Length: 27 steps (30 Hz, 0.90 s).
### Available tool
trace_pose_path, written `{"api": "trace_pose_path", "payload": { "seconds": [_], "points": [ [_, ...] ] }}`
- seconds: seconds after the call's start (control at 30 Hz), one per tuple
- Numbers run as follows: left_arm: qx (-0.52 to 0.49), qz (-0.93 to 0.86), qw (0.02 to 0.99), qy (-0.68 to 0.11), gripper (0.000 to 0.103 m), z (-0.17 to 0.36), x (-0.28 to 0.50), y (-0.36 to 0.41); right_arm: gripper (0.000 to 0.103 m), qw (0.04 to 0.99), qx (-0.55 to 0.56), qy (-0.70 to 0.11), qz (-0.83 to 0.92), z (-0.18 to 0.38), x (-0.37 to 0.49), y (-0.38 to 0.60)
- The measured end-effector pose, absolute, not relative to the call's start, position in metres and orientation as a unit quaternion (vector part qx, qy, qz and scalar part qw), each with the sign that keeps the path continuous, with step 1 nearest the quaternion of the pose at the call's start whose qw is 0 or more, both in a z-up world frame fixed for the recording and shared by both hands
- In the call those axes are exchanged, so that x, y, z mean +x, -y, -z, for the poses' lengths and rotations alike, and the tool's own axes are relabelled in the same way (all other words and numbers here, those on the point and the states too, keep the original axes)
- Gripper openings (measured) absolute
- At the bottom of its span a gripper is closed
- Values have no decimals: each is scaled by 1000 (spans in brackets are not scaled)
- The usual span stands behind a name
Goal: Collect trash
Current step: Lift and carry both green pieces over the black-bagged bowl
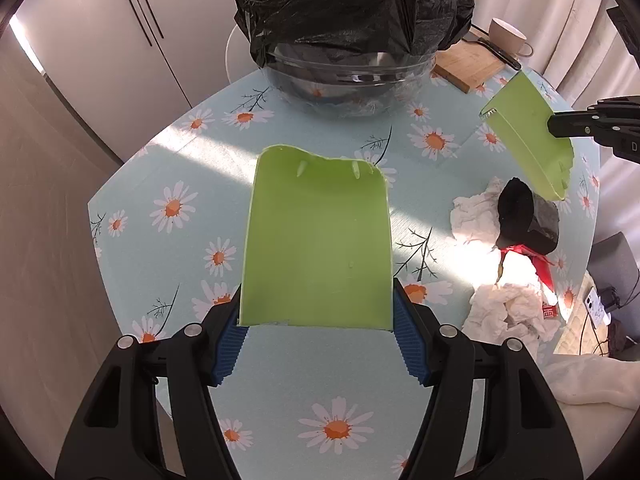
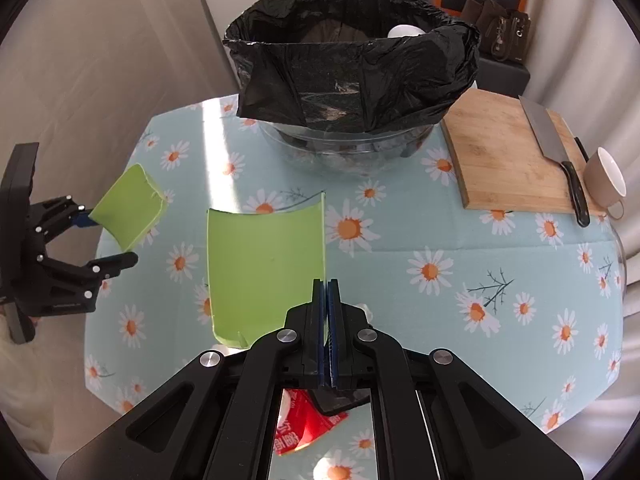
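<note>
Both of my claws are up over the surface, each with a piece of green plastic. My left claw has its blue pads pressed on the two side edges of a wide green shard, so the jaws stand fairly far apart around it; the shard's far edge is jagged and it hangs above the daisy-print cloth. My right claw is pinched nearly closed on the thin right-hand edge of a second green shard, which curves away to the left of the jaws and is also clear of the cloth. From the left wrist view that second piece shows at the upper right, tilted, with the right claw's black tip on its side.

Ahead of both claws sits a clear glass bowl lined with a black trash bag whose mouth stands open. To its right lies a wooden cutting board with a cleaver on it, and a beige cup lies tipped at the board's right end.

More trash lies on the cloth: crumpled white paper, a black lump touching it, a red wrapper just beside that, and another wad of white paper nearer to me.
</note>
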<state>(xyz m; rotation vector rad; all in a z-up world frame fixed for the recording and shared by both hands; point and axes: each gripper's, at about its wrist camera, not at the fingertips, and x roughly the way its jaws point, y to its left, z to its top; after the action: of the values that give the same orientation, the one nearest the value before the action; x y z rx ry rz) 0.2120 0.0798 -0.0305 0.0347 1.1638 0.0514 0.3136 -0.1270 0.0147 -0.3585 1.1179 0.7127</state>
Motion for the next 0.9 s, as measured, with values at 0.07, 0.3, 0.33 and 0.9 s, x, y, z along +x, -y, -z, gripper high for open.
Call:
{"api": "trace_pose_path", "payload": {
  "seconds": [0.07,0.3,0.33,0.9],
  "points": [
    [15,-32,839,-543,66,25,209,-69,2,774,-177,-509,-333,-19,316,136],
    [-4,-50,851,-523,66,10,206,-31,2,779,-187,-485,-350,-29,328,173],
    [-7,-50,854,-518,66,7,206,-25,2,779,-189,-482,-354,-30,329,177],
    [-21,-72,862,-502,66,-28,229,8,2,782,-185,-452,-386,-66,360,208]
  ]
}}
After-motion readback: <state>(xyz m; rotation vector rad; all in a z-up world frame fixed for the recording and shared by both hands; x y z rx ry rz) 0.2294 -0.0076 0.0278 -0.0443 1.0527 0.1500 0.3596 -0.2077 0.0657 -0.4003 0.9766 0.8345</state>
